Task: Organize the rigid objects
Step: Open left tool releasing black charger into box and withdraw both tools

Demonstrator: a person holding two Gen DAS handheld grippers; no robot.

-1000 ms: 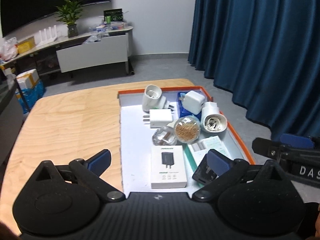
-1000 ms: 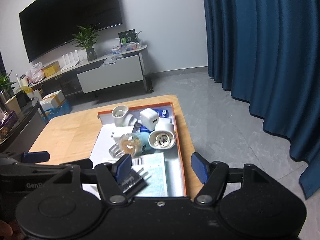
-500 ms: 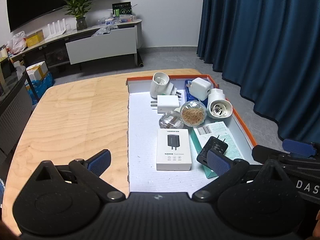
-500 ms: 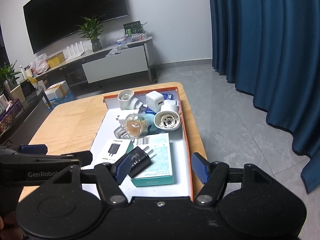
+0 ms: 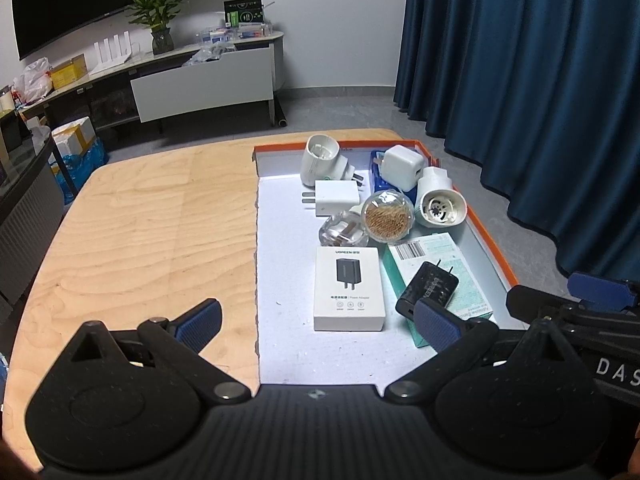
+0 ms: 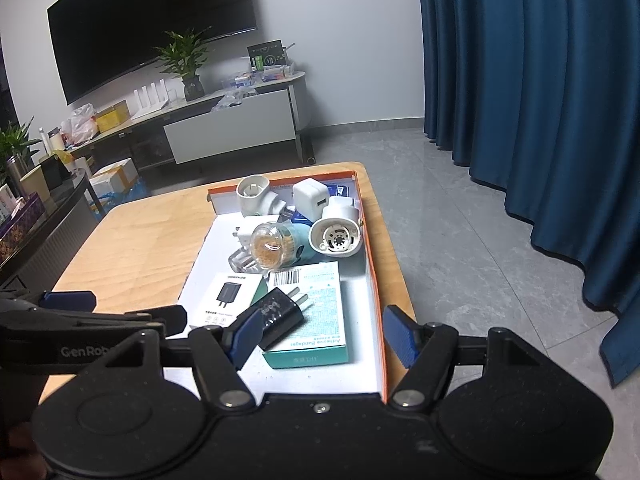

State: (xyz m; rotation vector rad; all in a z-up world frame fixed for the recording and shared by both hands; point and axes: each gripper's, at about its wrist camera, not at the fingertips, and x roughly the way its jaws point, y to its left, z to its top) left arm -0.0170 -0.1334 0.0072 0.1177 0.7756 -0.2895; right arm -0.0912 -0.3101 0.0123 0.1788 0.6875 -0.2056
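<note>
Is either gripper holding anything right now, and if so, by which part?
Nothing is held. The left gripper and right gripper are both open above the tray; the black charger lies loose on the bandage box.

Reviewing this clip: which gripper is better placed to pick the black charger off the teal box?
Probably the right gripper: its open fingers already frame the teal box, one beside the black charger. The left gripper, also open, centres on the white adapter box.

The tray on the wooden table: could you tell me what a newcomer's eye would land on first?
The orange-rimmed tray, crowded with white plug adapters at its far end. Nearer, a black charger lies on a teal bandage box beside a white adapter box. Both grippers, left gripper and right gripper, hover open at its near edge.
</note>
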